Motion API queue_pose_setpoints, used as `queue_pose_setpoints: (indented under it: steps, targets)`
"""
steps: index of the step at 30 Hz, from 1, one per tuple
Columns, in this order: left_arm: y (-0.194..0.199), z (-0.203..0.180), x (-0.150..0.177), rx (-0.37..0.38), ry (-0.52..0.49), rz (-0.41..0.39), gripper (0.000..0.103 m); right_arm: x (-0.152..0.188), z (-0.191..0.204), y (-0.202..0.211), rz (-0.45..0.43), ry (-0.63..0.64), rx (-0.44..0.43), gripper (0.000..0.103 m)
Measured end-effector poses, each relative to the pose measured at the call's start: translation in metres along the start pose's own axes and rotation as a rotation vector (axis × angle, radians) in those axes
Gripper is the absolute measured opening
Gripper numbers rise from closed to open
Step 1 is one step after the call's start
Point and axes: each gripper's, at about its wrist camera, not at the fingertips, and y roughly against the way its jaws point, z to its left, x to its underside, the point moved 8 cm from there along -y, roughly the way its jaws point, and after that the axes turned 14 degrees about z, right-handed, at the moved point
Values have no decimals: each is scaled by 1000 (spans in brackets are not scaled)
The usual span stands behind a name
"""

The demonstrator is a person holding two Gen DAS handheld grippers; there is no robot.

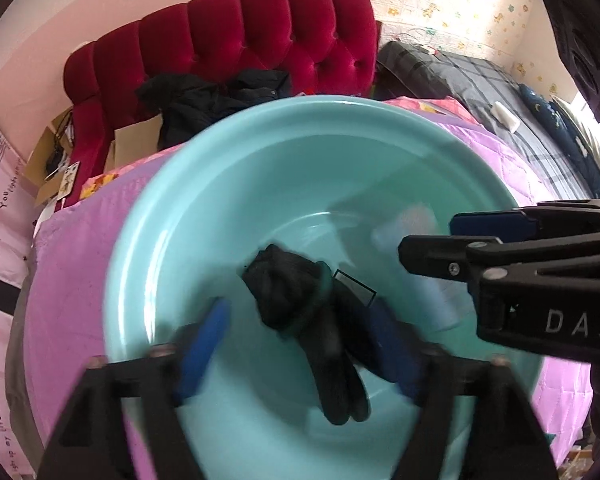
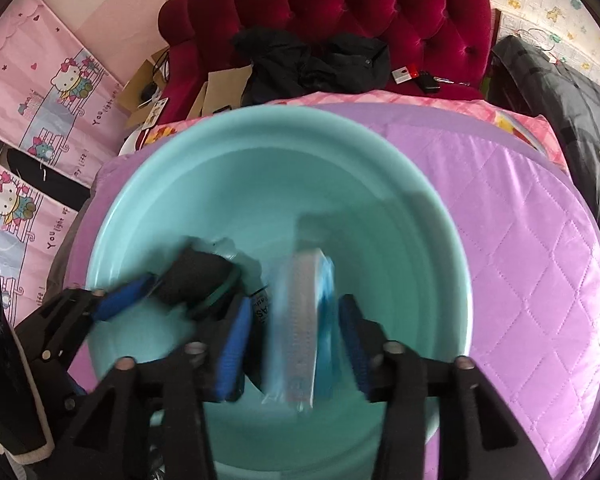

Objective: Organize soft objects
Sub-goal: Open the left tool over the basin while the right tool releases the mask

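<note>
Black glove [image 1: 300,312] lies limp inside the teal basin [image 1: 260,132], low in the left wrist view at about six o'clock; it looks light and floppy, best pinched at the cuff or across the palm; the left hand-held gripper [image 1: 300,344] stands wide apart around it, pads not pressing. The basin rests on a purple quilt [image 2: 520,240]. Only the right wrist view shows the clear blue-tinted packet [image 2: 304,320], blurred, upright between the half-spread pads of the right hand-held gripper [image 2: 296,348], seemingly not squeezed; it looks thin, crinkly and slippery. The left view shows that packet only faintly at three o'clock.
</note>
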Motion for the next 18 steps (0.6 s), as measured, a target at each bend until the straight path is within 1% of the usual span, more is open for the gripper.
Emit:
queue_pose_setpoints:
  steps: [1, 2, 3, 4, 5, 8, 10, 12, 15, 18]
  targets:
    - [2, 2, 0, -3, 9, -1, 87, 0, -1, 2, -2, -3, 9, 55]
    - [4, 3, 0, -7, 17, -5, 91, -1, -1, 3, -4, -4, 15, 65]
    - [6, 4, 0, -10, 23, -10, 95, 0, -1, 5, -12, -6, 20, 78]
    - [9, 5, 1, -10, 31, -19, 103, 0, 0, 8, -19, -8, 24, 83]
    - [12, 5, 2, -8, 35, -25, 103, 1, 0, 11, -25, -9, 30, 90]
    - [19, 5, 6, -5, 38, -35, 103, 6, 2, 21, -48, -6, 51, 103]
    - [24, 3, 11, 3, 40, -25, 103, 12, 4, 29, -69, 3, 84, 103]
    - [30, 3, 15, -3, 41, -33, 103, 19, 7, 38, -81, 12, 96, 103]
    - [44, -1, 23, -4, 40, -48, 103, 30, 13, 50, -95, 26, 95, 103]
    - [60, -6, 33, -22, 23, -69, 103, 44, 16, 64, -106, 40, 112, 103]
